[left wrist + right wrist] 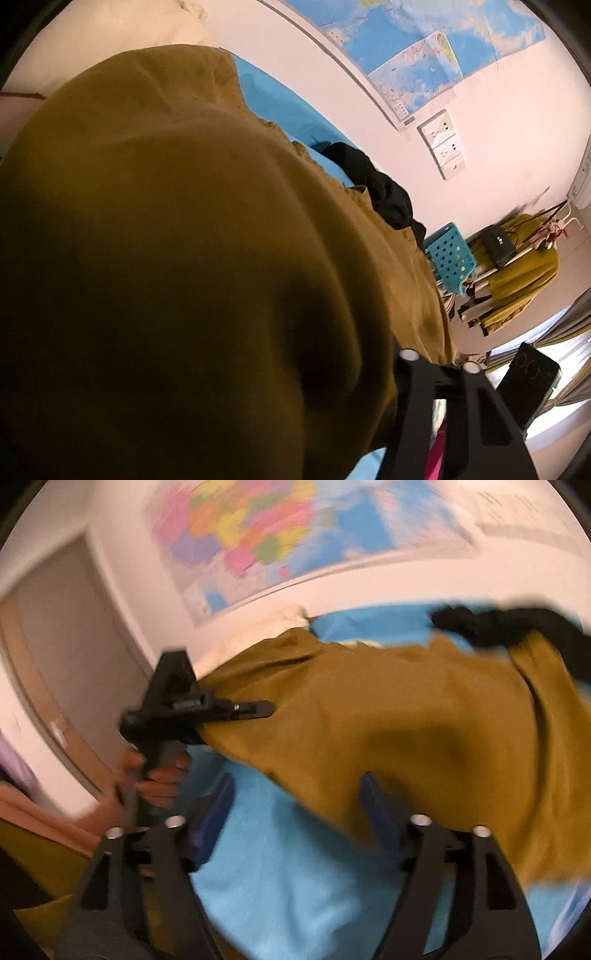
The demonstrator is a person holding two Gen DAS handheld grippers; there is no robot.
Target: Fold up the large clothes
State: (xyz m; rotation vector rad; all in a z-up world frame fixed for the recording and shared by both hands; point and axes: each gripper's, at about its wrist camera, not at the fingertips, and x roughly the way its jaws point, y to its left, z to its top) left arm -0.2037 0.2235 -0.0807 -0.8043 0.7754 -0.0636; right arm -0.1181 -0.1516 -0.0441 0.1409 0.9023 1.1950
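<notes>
A large mustard-brown garment (406, 709) lies spread on a blue sheet (295, 867). In the right wrist view my left gripper (255, 710) is shut on the garment's left edge and lifts it off the sheet, held by a hand (159, 775). In the left wrist view the garment (166, 258) drapes over the camera and hides the left fingertips. My right gripper (295, 812) is open, its blue pads (214, 819) wide apart and empty, low over the sheet just before the garment's near edge.
A black garment (509, 627) lies at the far edge of the bed; it also shows in the left wrist view (380, 188). A wall with maps (277, 535) stands behind. A teal crate (448, 254) and a rack with a mustard cloth (517, 273) stand beyond the bed.
</notes>
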